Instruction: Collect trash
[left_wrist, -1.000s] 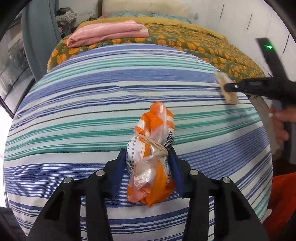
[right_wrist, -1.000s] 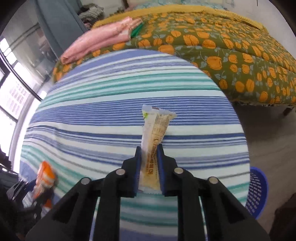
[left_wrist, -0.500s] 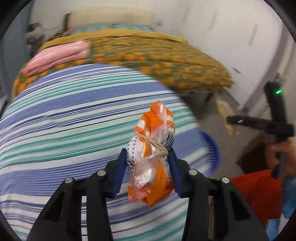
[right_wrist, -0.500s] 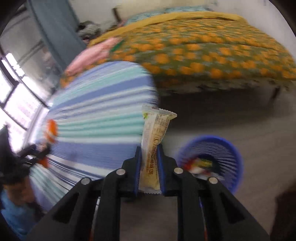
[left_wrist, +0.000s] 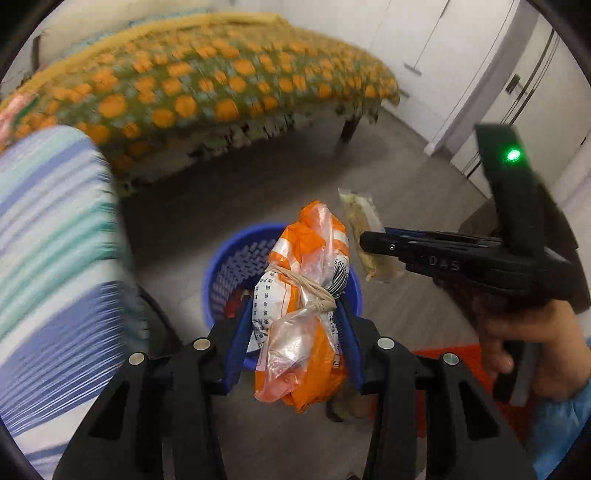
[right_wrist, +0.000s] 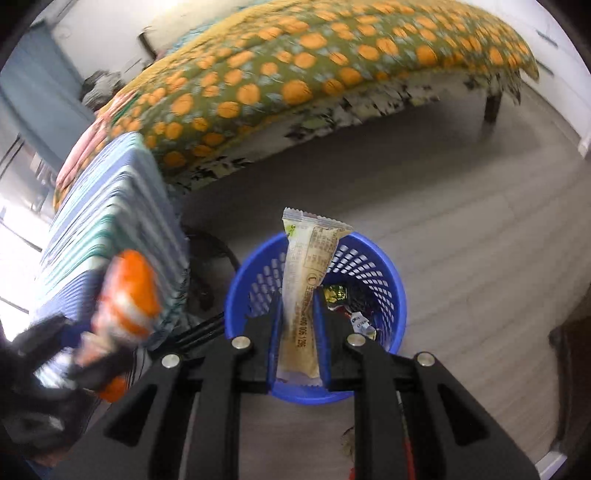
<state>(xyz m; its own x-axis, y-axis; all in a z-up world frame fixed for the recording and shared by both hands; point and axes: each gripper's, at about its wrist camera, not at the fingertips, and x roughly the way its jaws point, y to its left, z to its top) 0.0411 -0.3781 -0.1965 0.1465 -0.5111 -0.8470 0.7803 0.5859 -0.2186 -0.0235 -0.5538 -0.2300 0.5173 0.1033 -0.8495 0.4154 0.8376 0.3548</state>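
Note:
My left gripper (left_wrist: 295, 314) is shut on an orange and clear plastic bag (left_wrist: 301, 306) tied with string, held above the blue mesh bin (left_wrist: 225, 266). My right gripper (right_wrist: 298, 299) is shut on a beige snack wrapper (right_wrist: 306, 280), held over the blue mesh bin (right_wrist: 384, 269), which holds several wrappers. The right gripper (left_wrist: 373, 242) with its wrapper (left_wrist: 364, 229) shows at the right of the left wrist view. The left gripper with the orange bag (right_wrist: 127, 291) shows blurred at the left of the right wrist view.
The blue and green striped cloth surface (left_wrist: 48, 236) stands left of the bin. A bed with an orange-patterned cover (right_wrist: 314, 70) stands behind on the grey floor (right_wrist: 461, 206). White cabinets (left_wrist: 461, 74) are at the right. Something red (left_wrist: 469, 350) lies on the floor near my hand.
Both grippers have swung right, off the striped surface, and now hold their trash over the blue bin. Their grips have not changed.

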